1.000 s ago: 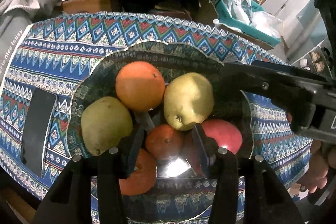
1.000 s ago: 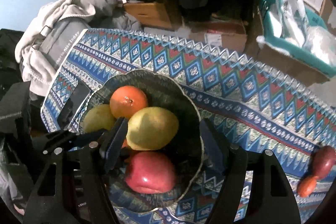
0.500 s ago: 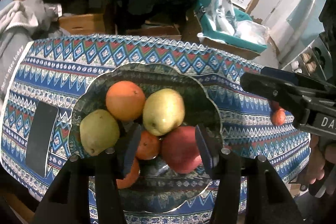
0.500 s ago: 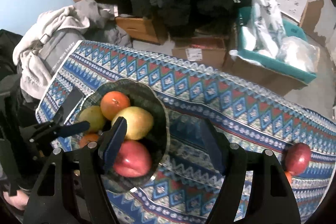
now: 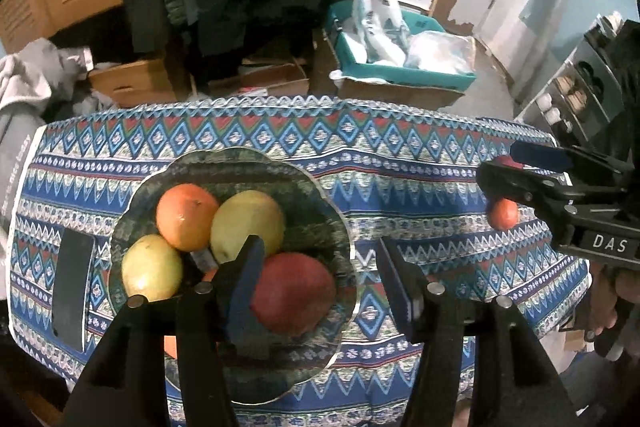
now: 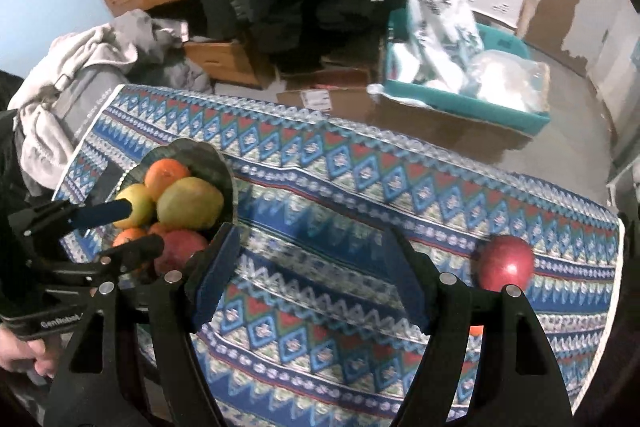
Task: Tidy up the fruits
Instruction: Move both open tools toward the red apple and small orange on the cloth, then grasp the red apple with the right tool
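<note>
Both views were dim and indoor, with a cold bluish cast. Strong fisheye bending and black vignette filled the corners. The upper centre was near black. Motion blur softened the white bag (image 6: 432, 3) at upper right; the tablecloth (image 5: 400, 155) stayed fairly sharp.

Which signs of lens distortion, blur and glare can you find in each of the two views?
Left wrist view: the far edge of the tablecloth bows upward, a fisheye effect; black corners ring the frame; the plate rim nearest the camera catches pale glare. Right wrist view: the same black vignette and a curved table edge; the white bag is smeared by blur, while the red apple is fairly crisp.
</note>
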